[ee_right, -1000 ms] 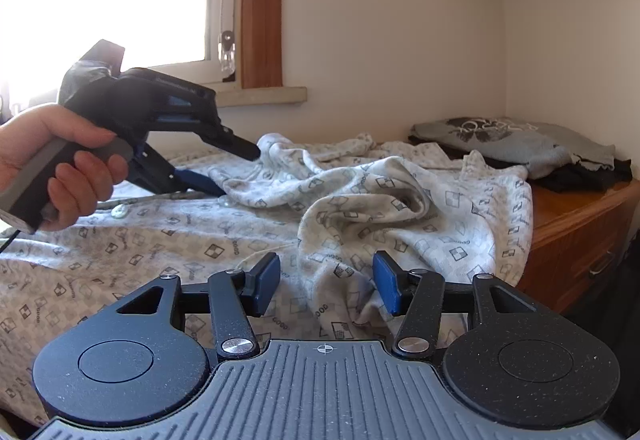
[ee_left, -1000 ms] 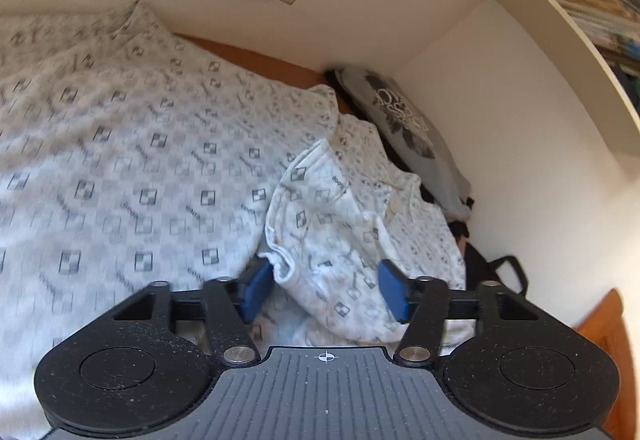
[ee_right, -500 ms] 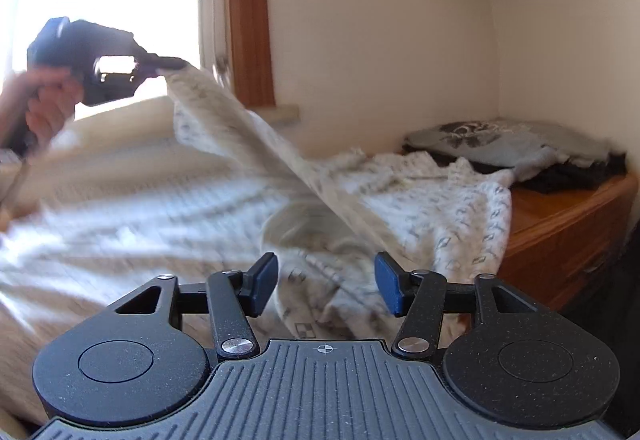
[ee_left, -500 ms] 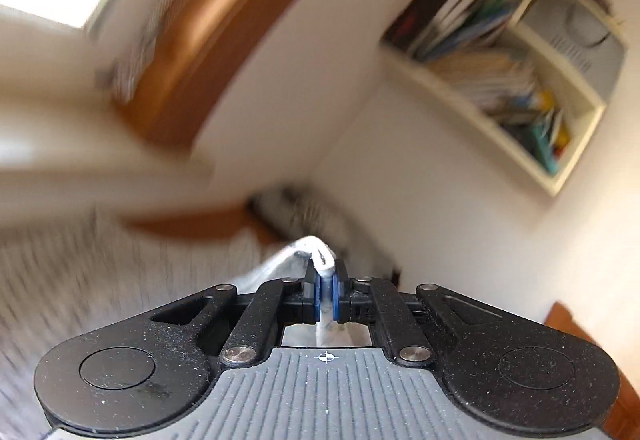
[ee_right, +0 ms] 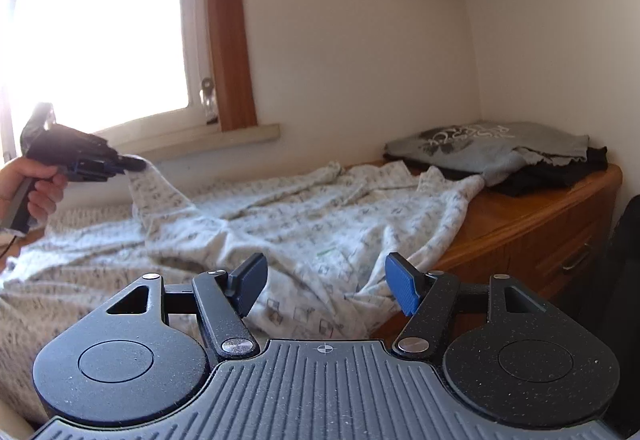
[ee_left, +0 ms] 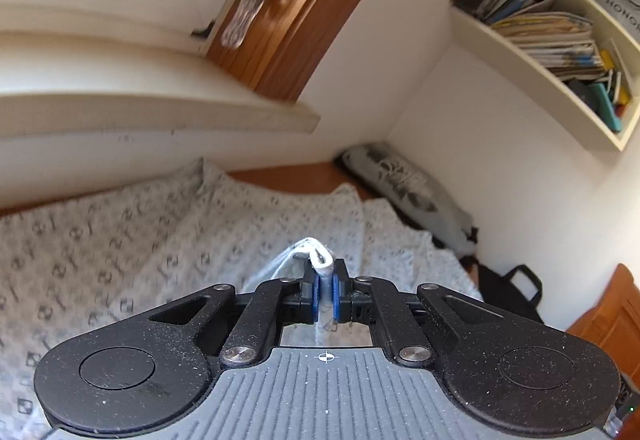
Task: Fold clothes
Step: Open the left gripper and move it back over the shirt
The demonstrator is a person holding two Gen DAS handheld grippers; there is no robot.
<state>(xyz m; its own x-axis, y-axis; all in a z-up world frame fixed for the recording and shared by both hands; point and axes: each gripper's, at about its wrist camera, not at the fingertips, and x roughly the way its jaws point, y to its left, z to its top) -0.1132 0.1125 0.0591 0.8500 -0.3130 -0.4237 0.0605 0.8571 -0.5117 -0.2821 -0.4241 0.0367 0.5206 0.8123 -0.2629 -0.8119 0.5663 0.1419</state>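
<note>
Left gripper (ee_left: 326,294) jaws pinch a cuff of patterned white garment (ee_right: 304,224), lifted at 9 o'clock. Right gripper (ee_right: 326,286) jaws spread, empty, w/ garment beyond.

Left gripper (ee_left: 326,294) clamped on a bunched white hem of the patterned garment (ee_left: 140,240), lifted above the rest of it. Beyond the garment, a folded grey shirt (ee_left: 404,184) against the wall. Above that shirt, a bookshelf (ee_left: 560,36).

A home bedroom is indicated: clothes (ee_right: 304,224) are spread below a window (ee_right: 100,24), bookshelf (ee_left: 560,40) at two o'clock.
</note>
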